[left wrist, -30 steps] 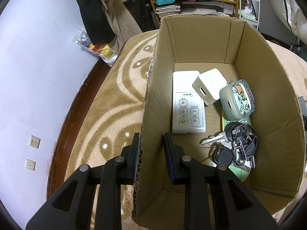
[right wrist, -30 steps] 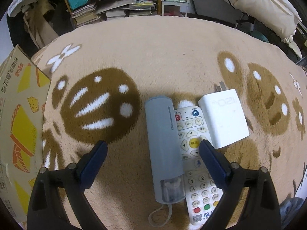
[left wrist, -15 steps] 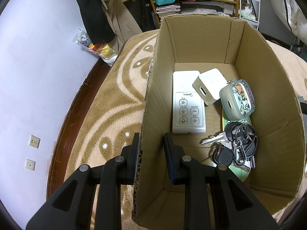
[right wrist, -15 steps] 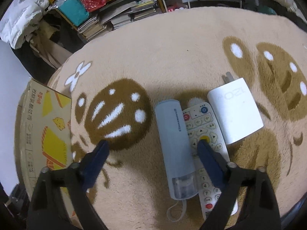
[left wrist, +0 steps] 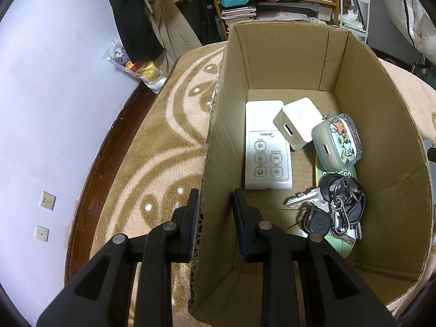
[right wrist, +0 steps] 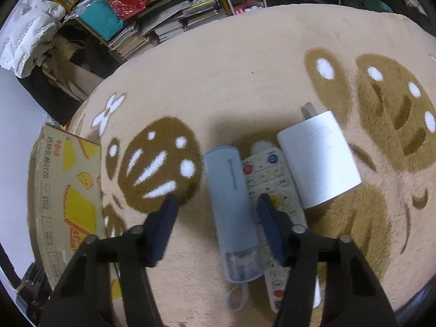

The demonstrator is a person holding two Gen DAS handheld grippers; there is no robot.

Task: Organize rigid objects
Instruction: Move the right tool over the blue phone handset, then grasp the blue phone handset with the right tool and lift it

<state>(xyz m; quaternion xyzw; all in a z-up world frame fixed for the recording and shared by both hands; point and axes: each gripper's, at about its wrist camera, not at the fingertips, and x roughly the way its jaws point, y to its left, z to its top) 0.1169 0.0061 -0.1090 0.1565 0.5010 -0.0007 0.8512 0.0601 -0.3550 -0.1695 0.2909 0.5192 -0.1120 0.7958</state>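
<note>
In the left wrist view my left gripper (left wrist: 215,212) is shut on the left wall of the open cardboard box (left wrist: 286,54), one finger outside and one inside. Inside lie a white remote (left wrist: 267,147), a white charger (left wrist: 298,125), a cartoon-printed case (left wrist: 338,141) and a bunch of keys (left wrist: 335,204). In the right wrist view my right gripper (right wrist: 217,201) hangs over a pale blue oblong case (right wrist: 231,199) on the rug. Its jaws are closing with the case between them, and neither pad touches it. Beside the case lie a white button remote (right wrist: 272,179) and a white plug block (right wrist: 318,160).
The box (right wrist: 62,190) stands at the left edge of the beige and brown patterned rug (right wrist: 245,68). Shelves with books and bags (right wrist: 169,19) line the back. A wall with sockets (left wrist: 47,199) and hanging clothes (left wrist: 141,21) sit left of the box.
My right gripper's jaws have narrowed around the pale blue case, and the gripper has rolled and shifted a little. The left gripper and the box have stayed put.
</note>
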